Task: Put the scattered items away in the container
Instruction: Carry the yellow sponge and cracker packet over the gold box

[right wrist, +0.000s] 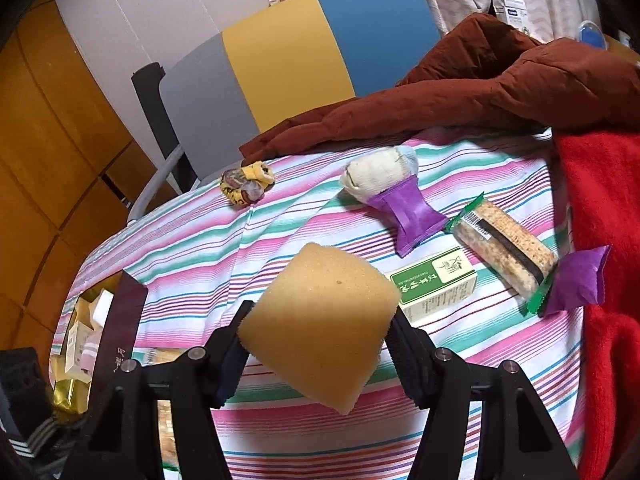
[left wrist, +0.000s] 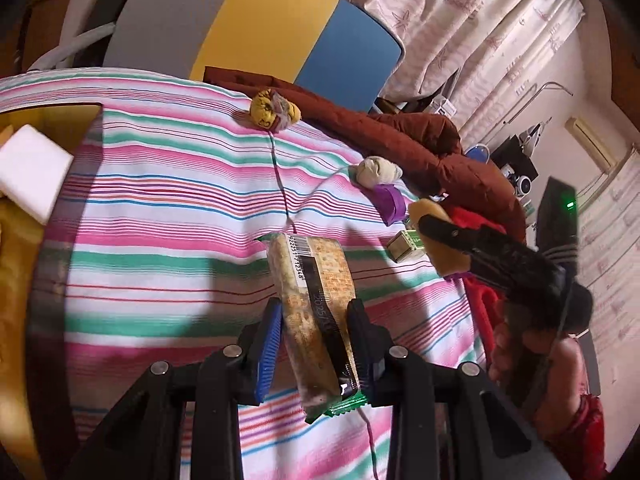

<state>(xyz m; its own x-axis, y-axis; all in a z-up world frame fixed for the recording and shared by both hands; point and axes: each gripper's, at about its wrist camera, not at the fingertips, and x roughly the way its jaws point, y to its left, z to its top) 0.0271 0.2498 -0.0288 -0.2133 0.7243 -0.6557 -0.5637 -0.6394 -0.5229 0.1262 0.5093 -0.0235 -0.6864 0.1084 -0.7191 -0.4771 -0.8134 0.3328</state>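
Note:
My left gripper [left wrist: 314, 344] is shut on a cracker packet [left wrist: 310, 292] with a green wrapper end, held above the striped bedsheet [left wrist: 160, 200]. My right gripper [right wrist: 320, 344] is shut on a yellow sponge [right wrist: 320, 332]; it also shows at the right of the left wrist view [left wrist: 442, 236]. On the sheet lie a yellow sock ball [right wrist: 246, 184], a white sock ball [right wrist: 380, 176], a purple packet [right wrist: 412, 212], a green-and-white box [right wrist: 436, 282], a second cracker packet [right wrist: 504, 248] and another purple packet [right wrist: 580, 280]. The container [right wrist: 120, 320] holding several items sits at the left, and appears in the left wrist view [left wrist: 48, 120].
A brown quilted jacket [right wrist: 480, 88] and a red blanket [right wrist: 600, 220] lie along the far and right sides of the sheet. A grey, yellow and blue panel [right wrist: 288, 64] stands behind. Curtains [left wrist: 480, 20] hang beyond.

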